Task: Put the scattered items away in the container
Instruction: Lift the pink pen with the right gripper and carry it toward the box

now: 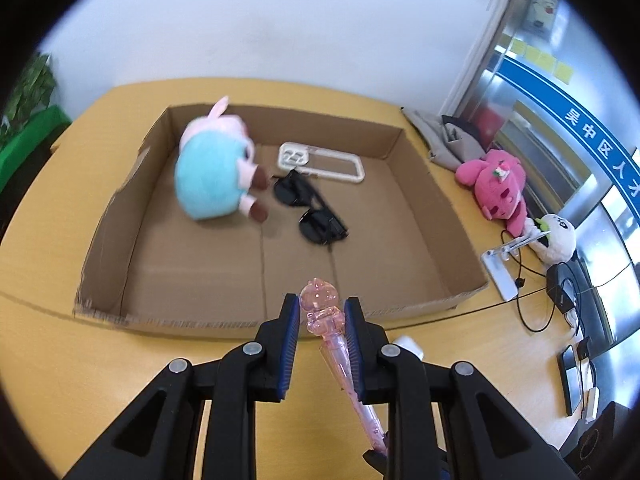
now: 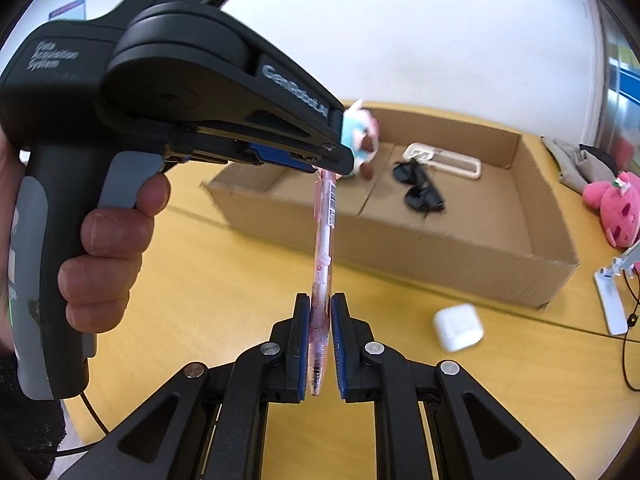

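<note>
The left wrist view looks steeply down along its own fingers (image 1: 362, 344) from just before the box (image 1: 416, 184), facing the white wall, with the table's (image 1: 80, 360) right clutter in sight. The right wrist view sits lower and further right, facing the same way, close behind the left gripper (image 2: 332, 160). Both share the box (image 2: 552, 216), the pen (image 1: 320, 308) (image 2: 324, 240) and the wall.

1. My left gripper (image 1: 322, 312) and right gripper (image 2: 320, 306) each clamp one end of the pink transparent pen (image 2: 325, 224), above the yellow wooden table (image 2: 224, 280).
2. Behind the pen sits the shallow brown cardboard box (image 1: 440, 216).
3. In the box, the blue-and-pink plush pig (image 1: 216, 172) lies left of the black sunglasses (image 1: 310, 210).
4. The small white plastic case (image 2: 458, 326) rests on the table before the box.
</note>
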The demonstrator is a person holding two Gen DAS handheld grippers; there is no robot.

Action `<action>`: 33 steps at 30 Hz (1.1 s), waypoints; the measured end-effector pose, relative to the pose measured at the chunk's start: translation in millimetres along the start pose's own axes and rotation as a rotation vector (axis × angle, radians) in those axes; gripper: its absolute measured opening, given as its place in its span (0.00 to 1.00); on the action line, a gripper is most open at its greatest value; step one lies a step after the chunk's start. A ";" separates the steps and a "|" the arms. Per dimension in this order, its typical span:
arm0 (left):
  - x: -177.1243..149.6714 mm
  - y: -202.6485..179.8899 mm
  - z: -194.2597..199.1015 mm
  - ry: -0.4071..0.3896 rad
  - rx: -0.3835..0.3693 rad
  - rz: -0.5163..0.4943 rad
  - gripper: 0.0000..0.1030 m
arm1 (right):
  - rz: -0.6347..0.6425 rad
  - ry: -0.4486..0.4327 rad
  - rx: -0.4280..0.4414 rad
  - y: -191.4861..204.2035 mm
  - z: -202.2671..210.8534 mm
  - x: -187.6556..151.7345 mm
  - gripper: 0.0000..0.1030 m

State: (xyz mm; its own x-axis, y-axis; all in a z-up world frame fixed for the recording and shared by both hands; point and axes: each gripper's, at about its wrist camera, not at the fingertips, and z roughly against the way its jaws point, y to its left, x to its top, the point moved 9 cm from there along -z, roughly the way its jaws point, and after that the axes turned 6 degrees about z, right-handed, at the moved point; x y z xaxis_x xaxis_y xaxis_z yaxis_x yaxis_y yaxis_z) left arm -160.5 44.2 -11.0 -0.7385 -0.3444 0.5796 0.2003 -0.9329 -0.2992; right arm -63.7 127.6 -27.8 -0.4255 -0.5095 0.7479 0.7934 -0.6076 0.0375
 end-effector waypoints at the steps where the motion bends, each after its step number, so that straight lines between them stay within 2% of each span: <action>1: 5.9 -6.9 -1.6 -0.001 -0.007 -0.011 0.21 | -0.012 -0.007 -0.007 -7.5 0.8 5.7 0.11; 7: 51.0 -51.0 -20.9 0.018 -0.075 -0.092 0.20 | -0.079 -0.006 -0.040 -67.9 -15.2 37.9 0.11; 13: 93.8 -91.3 -47.3 0.025 -0.078 -0.217 0.20 | -0.175 0.013 -0.021 -123.0 -32.9 70.2 0.11; 17: 111.2 -106.2 -70.2 0.045 -0.076 -0.251 0.20 | -0.209 0.033 -0.010 -149.9 -47.7 84.2 0.10; 21: 119.9 -106.3 -103.0 0.082 -0.070 -0.241 0.20 | -0.250 0.070 0.011 -172.9 -67.3 89.0 0.10; 33: 126.6 -83.6 -208.2 0.261 -0.016 -0.205 0.20 | -0.392 0.260 0.063 -213.7 -154.5 79.5 0.10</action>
State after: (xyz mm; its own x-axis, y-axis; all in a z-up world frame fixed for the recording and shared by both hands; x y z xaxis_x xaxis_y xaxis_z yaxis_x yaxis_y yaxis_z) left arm -404.8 100.4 -70.5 -0.9029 -0.1095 0.4157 0.0220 -0.9775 -0.2099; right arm -334.3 122.8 -78.8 -0.7866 -0.3899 0.4788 0.5727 -0.7506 0.3296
